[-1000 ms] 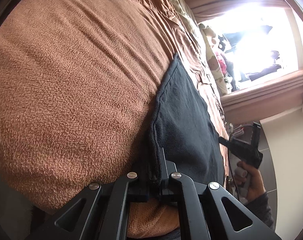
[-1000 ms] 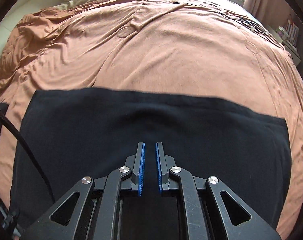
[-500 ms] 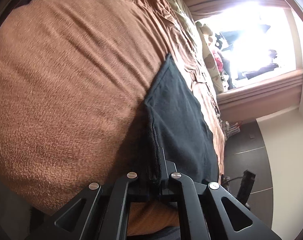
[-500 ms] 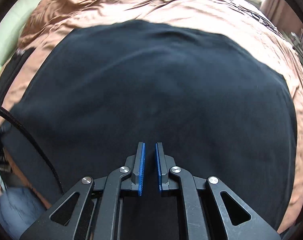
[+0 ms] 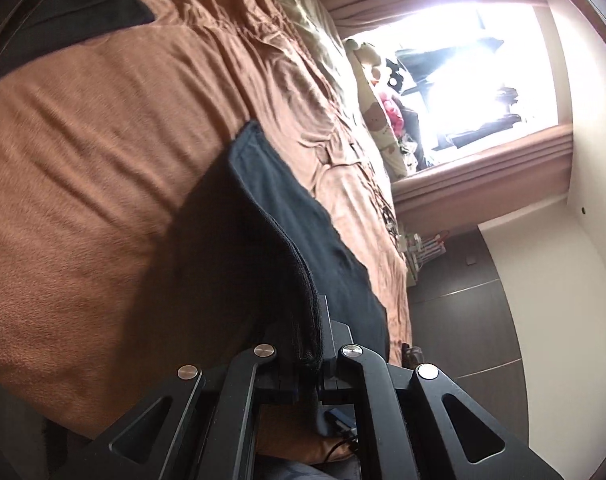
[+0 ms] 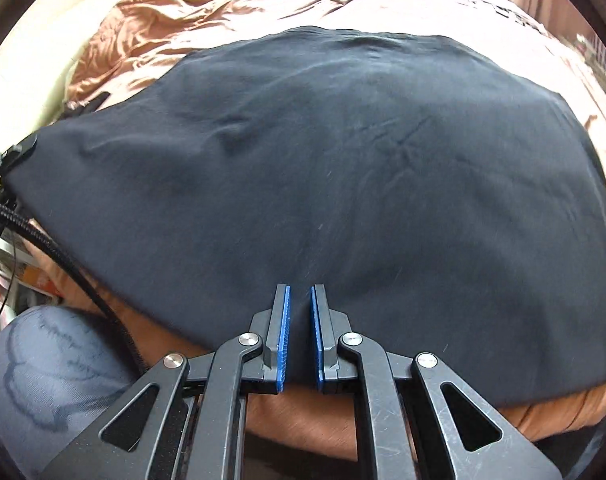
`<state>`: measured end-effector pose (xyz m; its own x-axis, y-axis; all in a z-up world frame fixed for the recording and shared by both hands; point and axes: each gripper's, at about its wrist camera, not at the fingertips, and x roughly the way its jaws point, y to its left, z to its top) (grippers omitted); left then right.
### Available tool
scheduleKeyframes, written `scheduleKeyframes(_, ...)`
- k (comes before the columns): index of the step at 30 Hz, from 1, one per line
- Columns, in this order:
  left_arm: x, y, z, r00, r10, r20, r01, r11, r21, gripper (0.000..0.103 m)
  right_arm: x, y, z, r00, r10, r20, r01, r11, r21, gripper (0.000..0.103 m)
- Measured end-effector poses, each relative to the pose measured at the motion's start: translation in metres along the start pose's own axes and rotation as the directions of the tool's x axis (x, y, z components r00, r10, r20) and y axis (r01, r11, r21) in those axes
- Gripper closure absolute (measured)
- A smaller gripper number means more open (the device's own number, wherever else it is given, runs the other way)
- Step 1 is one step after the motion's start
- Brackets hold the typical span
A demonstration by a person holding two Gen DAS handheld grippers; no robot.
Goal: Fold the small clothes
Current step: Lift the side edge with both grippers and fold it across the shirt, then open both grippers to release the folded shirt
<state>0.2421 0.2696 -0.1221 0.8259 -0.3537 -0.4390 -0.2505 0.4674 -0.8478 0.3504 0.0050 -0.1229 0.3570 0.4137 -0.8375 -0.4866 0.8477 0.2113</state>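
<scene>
- Left wrist view: the left gripper [image 5: 309, 344] is closed on the thick folded edge of a black garment [image 5: 263, 236], the fabric pinched between its two fingers.
- From that grip the black garment runs away over a brown blanket [image 5: 83, 152] on the bed, one side lifted off the blanket and casting a shadow under it.
- Beyond the bed are a bright window [image 5: 467, 80] and a pink curtain [image 5: 483, 176] beside it; soft toys [image 5: 377, 92] lie near the window.
- Right wrist view: the right gripper [image 6: 300, 336] has its blue-padded fingers [image 6: 283, 340] a narrow gap apart, over the near hem of the black garment [image 6: 323, 168]; whether cloth is caught between them cannot be told.
- The garment lies spread wide and mostly flat over the brown blanket [image 6: 303, 420], with a few shallow creases.
- A black cable [image 6: 59, 256] crosses the left edge, above a person's knee in blue fabric [image 6: 51, 376].
</scene>
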Motion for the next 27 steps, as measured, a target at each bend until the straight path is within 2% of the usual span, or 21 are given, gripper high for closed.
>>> scheduleKeyframes(3, 0.004, -0.023, 0.001, 1.000, -0.012, -0.006, 0.012, 0.999, 0.035, 0.098, -0.004, 0.001, -0.012, 1.000, 0.018, 0.007, -0.018, 1.000, 0.001, 0.096)
scheduleKeyframes(11, 0.024, -0.094, -0.005, 0.998, -0.039, -0.039, 0.043, 0.991, 0.124, 0.098, -0.017, -0.018, -0.028, 0.994, 0.102, 0.047, -0.106, 0.989, 0.100, 0.096)
scheduleKeyframes(16, 0.043, -0.147, -0.010, 0.997, -0.044, -0.064, 0.056, 0.978, 0.199, 0.098, -0.061, -0.038, -0.034, 0.981, 0.090, 0.174, -0.111, 0.987, 0.114, 0.096)
scheduleKeyframes(21, 0.066, -0.189, -0.017, 0.994, -0.042, -0.097, 0.065, 0.964, 0.259, 0.098, -0.099, -0.067, -0.046, 0.964, 0.072, 0.256, -0.110, 0.984, 0.137, 0.096)
scheduleKeyframes(23, 0.077, -0.203, -0.022, 0.993, -0.039, -0.113, 0.069, 0.959, 0.275, 0.098, -0.109, -0.079, -0.051, 0.961, 0.061, 0.271, -0.107, 0.981, 0.159, 0.090)
scheduleKeyframes(25, 0.086, -0.217, -0.029, 0.991, -0.033, -0.129, 0.071, 0.952, 0.298, 0.098, -0.118, -0.091, -0.058, 0.954, 0.055, 0.295, -0.109, 0.979, 0.169, 0.062)
scheduleKeyframes(27, 0.095, -0.230, -0.037, 0.989, -0.028, -0.144, 0.074, 0.945, 0.320, 0.098, -0.127, -0.096, -0.067, 0.942, 0.043, 0.332, -0.107, 0.978, 0.178, 0.051)
